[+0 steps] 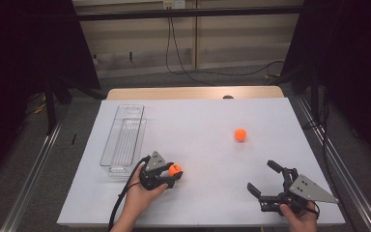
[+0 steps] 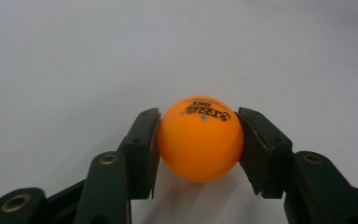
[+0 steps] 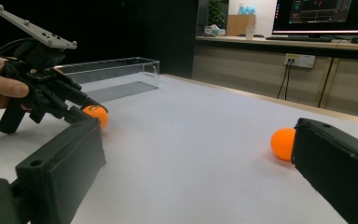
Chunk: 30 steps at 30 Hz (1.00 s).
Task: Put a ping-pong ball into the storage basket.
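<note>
High view, left to right: clear plastic tray point(image 1: 123, 140) sits left of centre on the white tabletop point(image 1: 198, 121), long axis running up the frame, nothing seen inside. Just below and right of its near end, the left gripper point(image 1: 174, 175) is held in a hand point(image 1: 140, 193) coming up from the bottom edge, cable trailing down-left. Its jaws are clamped on an orange ping-pong ball point(image 1: 175, 169), low on the table surface, lower centre-left of frame. Second orange ball point(image 1: 240, 135) lies loose right of centre, well apart from both grippers. Lower right: right gripper point(image 1: 265, 181) in the other hand point(image 1: 299, 220), jaws spread wide, nothing between them, grey triangular plate on top.

Left gripper view: held ball point(image 2: 200, 138) in frame centre, both black pads pressing its sides, printed logo upside down on top. Ball's underside at or just above the white surface; contact cannot be told.

Right gripper view: left gripper point(image 3: 93, 114) in the upper left with the held ball point(image 3: 98, 114) at its tip, fingers point(image 3: 2, 86) wrapped on the handle. Tray point(image 3: 116, 74) behind it, upper centre-left. Own jaws at lower left and lower right of frame, far apart. Loose ball point(image 3: 282, 143) at right, partly hidden behind the right-hand jaw; touching or not, cannot tell. Desk with monitor point(image 3: 324, 16) in the upper right background.
</note>
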Motion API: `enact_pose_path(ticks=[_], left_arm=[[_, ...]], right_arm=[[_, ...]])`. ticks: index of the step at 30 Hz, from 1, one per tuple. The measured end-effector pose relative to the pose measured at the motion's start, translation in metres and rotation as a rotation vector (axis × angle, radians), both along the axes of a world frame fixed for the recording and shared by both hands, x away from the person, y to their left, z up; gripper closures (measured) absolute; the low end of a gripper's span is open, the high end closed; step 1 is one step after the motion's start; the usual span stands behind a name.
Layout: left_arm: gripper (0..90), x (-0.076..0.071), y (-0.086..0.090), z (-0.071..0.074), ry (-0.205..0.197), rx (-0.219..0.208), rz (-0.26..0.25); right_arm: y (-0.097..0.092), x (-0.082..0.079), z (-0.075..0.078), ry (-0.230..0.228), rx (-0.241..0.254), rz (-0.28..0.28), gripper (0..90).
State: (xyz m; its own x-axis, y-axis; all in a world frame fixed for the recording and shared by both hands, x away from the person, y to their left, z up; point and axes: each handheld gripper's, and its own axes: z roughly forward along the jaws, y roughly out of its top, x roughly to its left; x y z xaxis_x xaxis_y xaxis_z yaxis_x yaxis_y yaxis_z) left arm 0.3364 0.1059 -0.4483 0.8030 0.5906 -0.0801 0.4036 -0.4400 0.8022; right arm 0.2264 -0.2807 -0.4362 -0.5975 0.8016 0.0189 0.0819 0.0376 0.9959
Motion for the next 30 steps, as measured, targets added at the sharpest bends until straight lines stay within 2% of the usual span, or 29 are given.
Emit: enact_pose_path(ticks=[9,30], left_arm=[[50.8,0.001,0.001,0.007,0.004,-0.038,0.000],[50.9,0.004,0.003,0.020,-0.004,-0.077,0.005]], right_arm=[[0.001,0.000,0.000,0.002,0.001,0.009,2.0],[0.001,0.001,0.000,0.007,0.009,0.007,2.0]])
